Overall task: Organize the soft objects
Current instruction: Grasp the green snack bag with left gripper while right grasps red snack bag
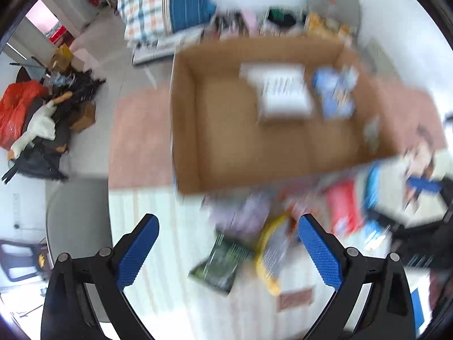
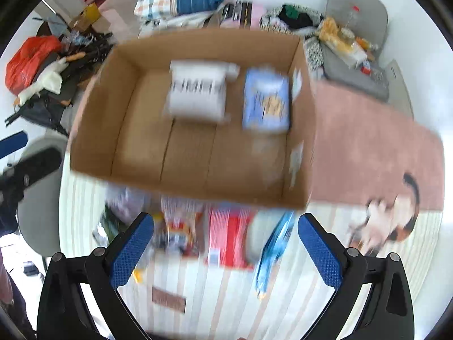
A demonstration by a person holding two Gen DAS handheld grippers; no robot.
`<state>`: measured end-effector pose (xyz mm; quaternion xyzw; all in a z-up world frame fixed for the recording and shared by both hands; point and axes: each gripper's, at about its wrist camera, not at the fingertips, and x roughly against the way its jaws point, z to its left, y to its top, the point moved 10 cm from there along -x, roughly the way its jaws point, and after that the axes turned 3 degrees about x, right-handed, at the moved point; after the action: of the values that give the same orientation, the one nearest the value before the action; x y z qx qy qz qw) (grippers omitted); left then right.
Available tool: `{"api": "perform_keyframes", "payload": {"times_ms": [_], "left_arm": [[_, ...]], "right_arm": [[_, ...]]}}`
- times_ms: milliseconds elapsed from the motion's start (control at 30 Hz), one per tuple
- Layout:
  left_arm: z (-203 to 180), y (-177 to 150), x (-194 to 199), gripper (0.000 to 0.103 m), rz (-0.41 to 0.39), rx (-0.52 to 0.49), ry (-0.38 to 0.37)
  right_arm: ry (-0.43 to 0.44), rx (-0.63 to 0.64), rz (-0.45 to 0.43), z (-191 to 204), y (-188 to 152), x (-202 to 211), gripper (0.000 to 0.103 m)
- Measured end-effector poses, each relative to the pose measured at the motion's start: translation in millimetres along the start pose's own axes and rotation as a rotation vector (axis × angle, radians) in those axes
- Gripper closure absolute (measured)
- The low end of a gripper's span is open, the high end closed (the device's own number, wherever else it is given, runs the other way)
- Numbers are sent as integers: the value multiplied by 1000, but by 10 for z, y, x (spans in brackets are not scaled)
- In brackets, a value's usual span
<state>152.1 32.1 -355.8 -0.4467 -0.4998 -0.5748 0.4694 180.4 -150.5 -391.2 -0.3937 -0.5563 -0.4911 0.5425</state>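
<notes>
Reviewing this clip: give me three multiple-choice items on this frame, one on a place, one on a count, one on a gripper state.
1. Where is the white packet?
A. inside the cardboard box
B. on the striped mat
C. between the fingers

2. How many packets lie in the box?
A. none
B. two
C. five

3. How does the right gripper stand?
A. shut on a packet
B. open, holding nothing
C. out of view

Answers: 1 A, it lies on the box floor beside the light blue packet; 2 B, only those two show inside; 3 B, its blue fingers are spread with nothing gripped.

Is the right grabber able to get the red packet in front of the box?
Probably yes. The right gripper is open and empty, and the red packet lies between its fingers' line of sight, outside the cardboard box, with nothing on top.
</notes>
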Motion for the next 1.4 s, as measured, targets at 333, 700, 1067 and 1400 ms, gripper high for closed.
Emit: {"api": "perform_keyframes", "payload": {"times_ms": [333, 700, 1067, 1400], "left_arm": [[189, -777, -1153, 28, 268, 4, -51], [310, -950, -1525, 64, 383, 201, -113], [379, -1071, -1642, 55, 392, 282, -144], [254, -895, -763, 68, 241, 231, -99]], "right_arm": [[-6, -67, 157, -35, -482, -959, 16], [-34, -76, 246, 5, -628, -1429, 49], [39, -52, 363, 129, -1321, -1433, 50], [49, -86, 291, 345, -1343, -1343, 56]]}}
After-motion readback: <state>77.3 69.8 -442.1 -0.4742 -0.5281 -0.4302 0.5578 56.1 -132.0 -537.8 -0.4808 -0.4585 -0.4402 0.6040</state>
